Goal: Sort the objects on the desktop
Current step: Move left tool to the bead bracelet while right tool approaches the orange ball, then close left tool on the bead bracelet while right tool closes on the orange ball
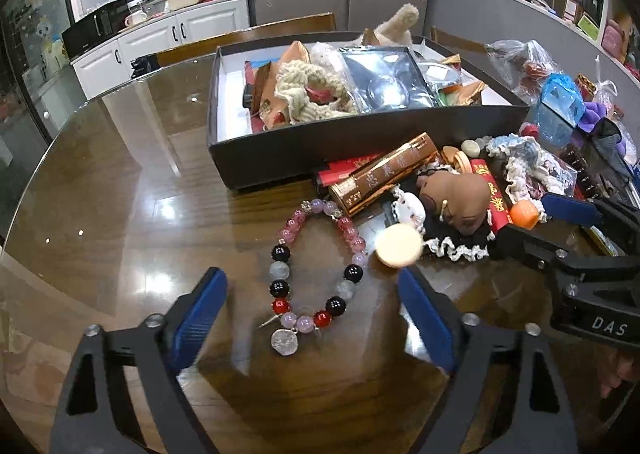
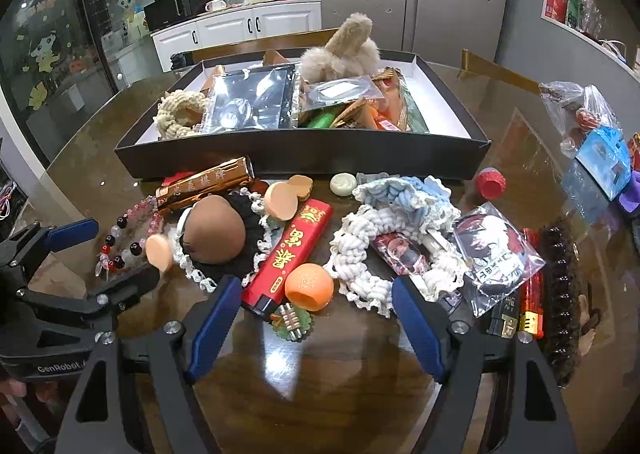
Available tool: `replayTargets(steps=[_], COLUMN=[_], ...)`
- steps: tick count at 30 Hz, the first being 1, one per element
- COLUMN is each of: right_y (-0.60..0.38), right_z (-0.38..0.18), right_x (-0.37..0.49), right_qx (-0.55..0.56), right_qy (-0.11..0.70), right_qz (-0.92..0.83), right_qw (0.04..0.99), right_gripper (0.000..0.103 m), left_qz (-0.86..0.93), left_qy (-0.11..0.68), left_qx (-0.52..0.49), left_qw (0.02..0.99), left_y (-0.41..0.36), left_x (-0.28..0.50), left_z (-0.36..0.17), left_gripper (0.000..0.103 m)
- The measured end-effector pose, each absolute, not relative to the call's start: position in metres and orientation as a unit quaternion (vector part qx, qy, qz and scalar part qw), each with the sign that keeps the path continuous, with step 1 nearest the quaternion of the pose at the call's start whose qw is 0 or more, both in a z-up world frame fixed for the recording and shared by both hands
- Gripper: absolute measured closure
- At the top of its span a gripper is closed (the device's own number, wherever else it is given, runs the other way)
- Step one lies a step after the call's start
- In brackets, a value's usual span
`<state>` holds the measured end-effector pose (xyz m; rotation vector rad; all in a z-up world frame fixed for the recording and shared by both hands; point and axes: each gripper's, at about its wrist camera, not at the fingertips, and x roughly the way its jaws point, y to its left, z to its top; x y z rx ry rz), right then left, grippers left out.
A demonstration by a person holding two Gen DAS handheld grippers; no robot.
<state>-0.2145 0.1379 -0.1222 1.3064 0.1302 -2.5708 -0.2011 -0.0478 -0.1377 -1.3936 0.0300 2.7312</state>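
Observation:
My left gripper [image 1: 312, 290] is open, with a bead bracelet [image 1: 316, 266] of pink, black, grey and red beads lying on the table between its fingers. My right gripper [image 2: 312, 300] is open; an orange ball [image 2: 309, 286] and the bottom end of a red lighter [image 2: 292, 254] lie between its fingers. A black box [image 1: 320, 141] at the back holds a plush toy, rope rings and packets. The right gripper also shows at the right edge of the left wrist view [image 1: 560, 230], by the orange ball [image 1: 525, 214].
A clutter pile lies in front of the box [image 2: 304, 157]: a gold tube [image 2: 208, 183], a brown clay figure [image 2: 218, 230], white and blue knitted rings [image 2: 400, 221], a card packet [image 2: 496, 250], a dark bead string [image 2: 562, 294]. Plastic bags [image 2: 592, 125] sit at the right.

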Motion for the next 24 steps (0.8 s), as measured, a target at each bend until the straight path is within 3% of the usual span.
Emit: replayTargets(steps=[1,8,13,21,24], right_y=[0.138,0.143,0.148,0.153,0.157], right_z=[-0.122,-0.118,-0.118,-0.118,-0.117], right_x=[-0.214,-0.214,-0.211,-0.207,-0.207], right_qx=[0.448,0.446,0.447,0.441,0.441], right_qy=[0.046,0.035,0.031,0.029,0.026], right_qz=[-0.884,-0.885,-0.885,-0.887,-0.888], right_qw=[0.126,0.129,0.127,0.131,0.130], right_gripper=[0.030,0.069,0.070,0.077,0.077], left_qz=[0.892,0.895,0.895,0.895,0.897], left_qy=[0.008,0.010,0.007,0.003,0.007], left_qx=[-0.450,-0.444,-0.445,-0.444,-0.438], left_qw=[0.034,0.036,0.037,0.049,0.052], left_y=[-0.050,-0.054,-0.052,-0.050,-0.047], left_x=[-0.200,-0.197,-0.194,-0.189,-0.188], left_z=[-0.137,-0.133,-0.132,-0.130,-0.126], left_gripper=[0.037,0.065,0.084,0.084,0.089])
